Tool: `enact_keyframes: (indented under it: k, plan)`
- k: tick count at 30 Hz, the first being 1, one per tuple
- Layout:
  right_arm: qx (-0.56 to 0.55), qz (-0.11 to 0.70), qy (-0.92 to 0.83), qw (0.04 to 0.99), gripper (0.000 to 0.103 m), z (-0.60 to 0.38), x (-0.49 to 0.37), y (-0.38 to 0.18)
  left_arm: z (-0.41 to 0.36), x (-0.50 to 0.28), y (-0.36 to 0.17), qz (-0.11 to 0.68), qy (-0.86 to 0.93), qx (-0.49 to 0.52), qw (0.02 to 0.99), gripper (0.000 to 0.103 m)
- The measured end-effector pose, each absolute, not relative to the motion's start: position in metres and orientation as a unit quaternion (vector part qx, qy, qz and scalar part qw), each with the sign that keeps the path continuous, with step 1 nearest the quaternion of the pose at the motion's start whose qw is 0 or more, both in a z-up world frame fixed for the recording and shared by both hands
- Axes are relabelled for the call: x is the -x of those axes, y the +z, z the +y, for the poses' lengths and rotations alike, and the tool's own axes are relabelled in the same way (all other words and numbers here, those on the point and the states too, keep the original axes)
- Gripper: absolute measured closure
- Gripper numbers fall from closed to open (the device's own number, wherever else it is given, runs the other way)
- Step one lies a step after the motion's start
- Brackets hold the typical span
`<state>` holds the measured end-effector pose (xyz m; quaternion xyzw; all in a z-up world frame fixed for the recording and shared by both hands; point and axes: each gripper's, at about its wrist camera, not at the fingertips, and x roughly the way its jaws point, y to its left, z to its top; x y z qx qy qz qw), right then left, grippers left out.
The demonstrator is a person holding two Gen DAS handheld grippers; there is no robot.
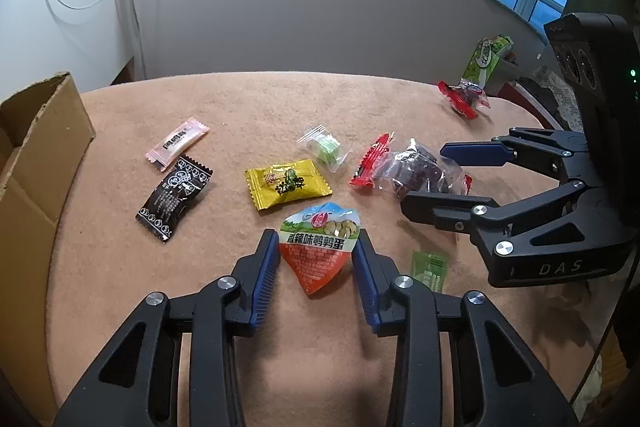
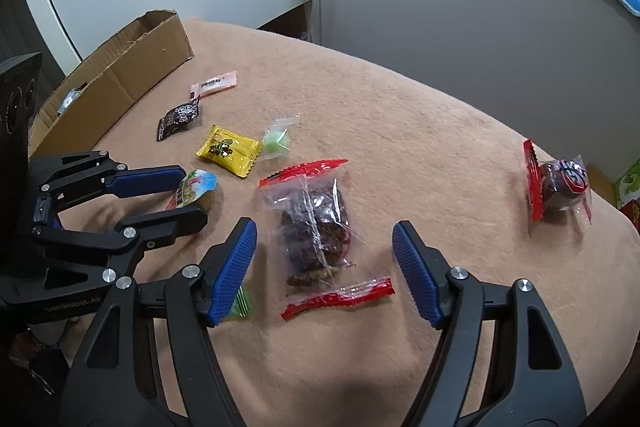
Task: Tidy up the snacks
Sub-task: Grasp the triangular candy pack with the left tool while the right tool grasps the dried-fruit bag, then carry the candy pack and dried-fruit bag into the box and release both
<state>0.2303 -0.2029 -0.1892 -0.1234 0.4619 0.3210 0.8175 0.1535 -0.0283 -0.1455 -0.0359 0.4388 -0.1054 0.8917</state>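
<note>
An egg snack packet, green on top and orange below, lies flat on the peach cloth. My left gripper straddles it with the blue pads right at its two edges. I see no squeeze or crumple in the packet, so the gripper reads as open. In the right wrist view the same packet sits at the tips of the left gripper. My right gripper stands wide open around a clear, red-ended packet of dark dried fruit, with its pads well clear of it. The left wrist view also shows the right gripper.
An open cardboard box stands at the left edge. Loose on the cloth are a yellow packet, a black one, a pink one, a clear green candy, a green sachet and a second red-ended packet.
</note>
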Motion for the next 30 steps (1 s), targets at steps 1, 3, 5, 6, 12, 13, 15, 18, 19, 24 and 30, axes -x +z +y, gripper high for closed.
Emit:
enact_keyframes:
  k: [1,3,5,6,12,13,15,18,19,24,30]
  plan:
    - [0.124,0.462,0.323,0.816,0.039,-0.202,-0.23,-0.19,-0.029,-0.154,-0.146,0.438,-0.106,0.035,0.892,0.068]
    - [0.127,0.467,0.324,0.813,0.05,-0.2,-0.231,-0.191,-0.031,-0.154,-0.146,0.437,-0.108,0.032,0.892,0.068]
    - [0.13,0.468,0.323,0.812,0.053,-0.199,-0.23,-0.193,-0.032,-0.155,-0.145,0.436,-0.108,0.031,0.893,0.068]
    - [0.132,0.468,0.323,0.812,0.054,-0.198,-0.23,-0.193,-0.032,-0.156,-0.145,0.435,-0.109,0.033,0.893,0.069]
    - [0.119,0.46,0.317,0.821,0.058,-0.205,-0.229,-0.19,-0.028,-0.153,-0.141,0.427,-0.109,0.039,0.897,0.069]
    - [0.116,0.459,0.316,0.822,0.058,-0.207,-0.229,-0.189,-0.028,-0.152,-0.14,0.425,-0.109,0.04,0.898,0.069]
    - [0.112,0.456,0.314,0.825,0.058,-0.209,-0.227,-0.186,-0.028,-0.15,-0.138,0.421,-0.108,0.04,0.9,0.069]
    - [0.113,0.45,0.312,0.829,0.058,-0.211,-0.223,-0.18,-0.025,-0.146,-0.132,0.415,-0.107,0.04,0.903,0.069]
    - [0.116,0.447,0.311,0.831,0.058,-0.211,-0.221,-0.178,-0.024,-0.145,-0.129,0.412,-0.106,0.04,0.904,0.069]
    - [0.118,0.431,0.309,0.839,0.058,-0.211,-0.211,-0.162,-0.019,-0.135,-0.113,0.394,-0.101,0.036,0.913,0.069]
    - [0.111,0.412,0.309,0.85,0.058,-0.208,-0.197,-0.14,-0.006,-0.118,-0.092,0.37,-0.088,0.03,0.924,0.069]
